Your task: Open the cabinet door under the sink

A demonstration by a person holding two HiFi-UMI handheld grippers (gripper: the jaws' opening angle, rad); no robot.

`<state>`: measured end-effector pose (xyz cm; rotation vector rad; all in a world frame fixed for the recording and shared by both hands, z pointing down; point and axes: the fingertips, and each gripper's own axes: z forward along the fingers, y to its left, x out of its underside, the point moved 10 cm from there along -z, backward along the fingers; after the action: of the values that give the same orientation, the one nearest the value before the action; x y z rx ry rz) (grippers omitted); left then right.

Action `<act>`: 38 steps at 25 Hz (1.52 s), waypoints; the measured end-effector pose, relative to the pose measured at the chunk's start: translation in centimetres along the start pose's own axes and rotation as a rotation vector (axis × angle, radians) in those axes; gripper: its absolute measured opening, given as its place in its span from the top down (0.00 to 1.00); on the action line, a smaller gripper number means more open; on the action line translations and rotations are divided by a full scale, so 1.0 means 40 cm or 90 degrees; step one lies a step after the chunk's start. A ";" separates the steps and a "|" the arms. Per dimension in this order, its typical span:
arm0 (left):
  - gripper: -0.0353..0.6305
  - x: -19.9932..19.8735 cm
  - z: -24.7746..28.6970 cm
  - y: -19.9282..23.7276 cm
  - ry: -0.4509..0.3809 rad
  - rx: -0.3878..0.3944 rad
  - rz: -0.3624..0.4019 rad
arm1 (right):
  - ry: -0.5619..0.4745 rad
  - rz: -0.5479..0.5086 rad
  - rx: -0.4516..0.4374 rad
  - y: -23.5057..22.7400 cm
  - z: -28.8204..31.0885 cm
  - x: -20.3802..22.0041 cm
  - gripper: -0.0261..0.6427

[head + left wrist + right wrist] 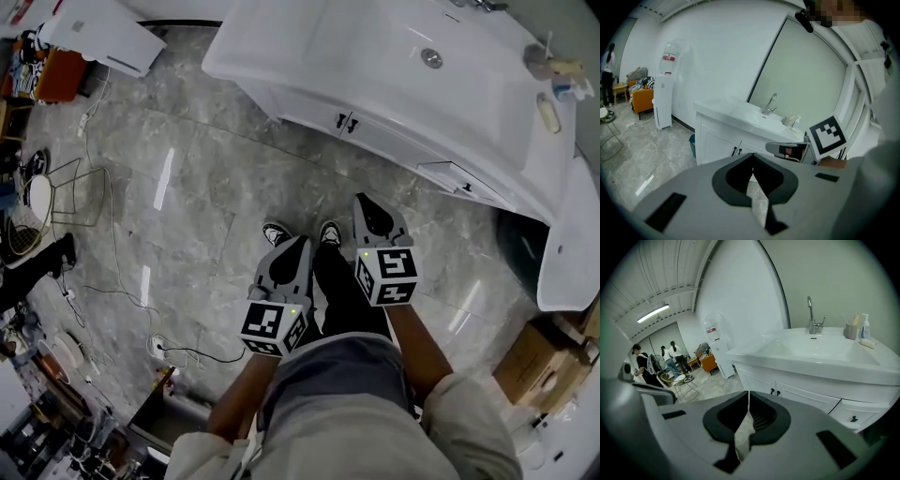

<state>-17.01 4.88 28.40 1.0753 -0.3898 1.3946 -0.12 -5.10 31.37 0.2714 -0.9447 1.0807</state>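
Observation:
The white sink cabinet (pixel 394 136) stands ahead of me on the marble floor. Its two doors are closed, with a pair of small black handles (pixel 345 122) where they meet; these handles (pixel 775 392) also show in the right gripper view and, as handles (pixel 737 151), in the left gripper view. My left gripper (pixel 298 244) is held low over the floor, well short of the cabinet, jaws shut and empty. My right gripper (pixel 366 201) is beside it and slightly further forward, also shut with nothing held. Both point at the cabinet front.
A drawer with a black handle (pixel 466 187) sits right of the doors. A white fixture (pixel 567 244) and cardboard box (pixel 534 361) stand at the right. A wire chair (pixel 80 192), floor cables (pixel 122 291) and a water dispenser (pixel 665 89) are at the left. People (pixel 675 357) stand far back.

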 end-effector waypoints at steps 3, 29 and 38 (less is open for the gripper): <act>0.95 0.031 0.019 0.006 0.010 0.006 -0.005 | -0.004 0.006 0.023 -0.023 0.038 0.018 0.94; 0.95 0.201 0.107 0.142 0.054 0.014 -0.004 | -0.009 0.097 0.169 -0.140 0.404 0.164 0.82; 0.95 0.200 0.121 0.200 0.055 0.002 -0.013 | -0.012 0.117 0.219 -0.194 0.512 0.191 0.76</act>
<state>-20.93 4.44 40.08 1.0146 -0.3138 1.4192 -3.17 -16.53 51.30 0.4843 -0.8083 1.4139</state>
